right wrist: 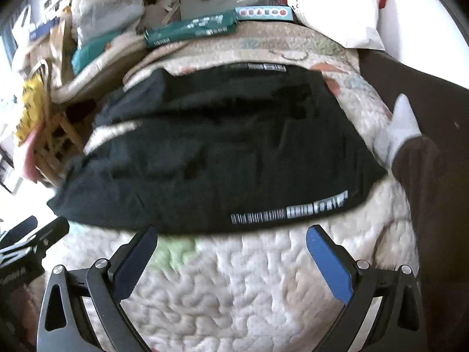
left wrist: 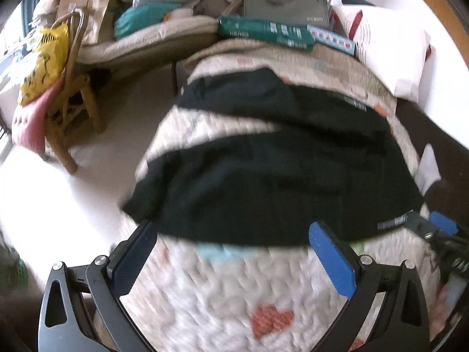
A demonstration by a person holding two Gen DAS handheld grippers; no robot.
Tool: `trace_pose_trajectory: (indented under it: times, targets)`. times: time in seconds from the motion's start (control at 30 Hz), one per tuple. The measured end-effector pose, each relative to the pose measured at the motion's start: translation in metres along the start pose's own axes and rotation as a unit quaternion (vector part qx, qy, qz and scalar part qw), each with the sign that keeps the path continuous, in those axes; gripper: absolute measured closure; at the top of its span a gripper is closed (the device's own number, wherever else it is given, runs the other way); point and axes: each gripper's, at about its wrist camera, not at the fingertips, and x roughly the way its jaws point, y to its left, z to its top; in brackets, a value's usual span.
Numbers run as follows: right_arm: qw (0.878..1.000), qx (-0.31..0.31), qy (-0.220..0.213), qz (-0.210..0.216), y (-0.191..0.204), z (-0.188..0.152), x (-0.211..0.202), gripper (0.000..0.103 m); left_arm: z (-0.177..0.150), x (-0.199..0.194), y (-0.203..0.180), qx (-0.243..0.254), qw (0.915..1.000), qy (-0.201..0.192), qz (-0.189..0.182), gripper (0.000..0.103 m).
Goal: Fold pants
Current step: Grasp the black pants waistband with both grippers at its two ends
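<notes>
Black pants (left wrist: 263, 170) with a white printed stripe lie spread flat on a white quilted bedspread (left wrist: 222, 287), legs pointing left toward the bed's edge. They also show in the right wrist view (right wrist: 222, 152). My left gripper (left wrist: 233, 234) is open and empty, fingertips just short of the pants' near edge. My right gripper (right wrist: 231, 237) is open and empty, also at the near edge, below the printed stripe (right wrist: 290, 211). The left gripper's tip shows at the left of the right wrist view (right wrist: 38, 234); the right gripper shows at the right of the left wrist view (left wrist: 439, 228).
A wooden chair (left wrist: 73, 111) with a yellow bag (left wrist: 44, 61) stands on the floor left of the bed. Green and blue boxes (left wrist: 263, 32), a grey bag (left wrist: 284, 3) and a white pillow (left wrist: 392, 50) line the far side. A socked foot (right wrist: 398, 129) rests at the right edge.
</notes>
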Motion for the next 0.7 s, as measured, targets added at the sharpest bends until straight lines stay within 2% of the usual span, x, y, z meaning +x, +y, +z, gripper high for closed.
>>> trace_pose_trajectory:
  times: [0.1,0.23,0.33,0.5,0.7]
  targets:
    - [1.0,-0.014,-0.009,0.009,-0.007,0.036,-0.009,0.0,0.039,0.005,0.018,0.005,0.9999,-0.008,0.007,0.0]
    - [0.999,-0.049,-0.007,0.0,-0.023,0.09,0.002,0.0,0.094,0.031,0.051,-0.035,0.9989,0.008,-0.029,0.0]
    - [0.998,-0.067,-0.006,-0.003,-0.04,0.126,0.024,0.0,0.13,0.059,0.064,-0.06,0.9966,0.019,-0.052,0.005]
    - [0.999,-0.05,-0.005,-0.004,-0.069,0.184,0.073,0.002,0.19,0.114,0.059,-0.035,0.9989,0.017,-0.028,0.005]
    - [0.998,-0.062,-0.001,0.007,-0.078,0.237,0.128,0.003,0.24,0.19,0.049,0.006,0.9989,0.036,-0.03,0.005]
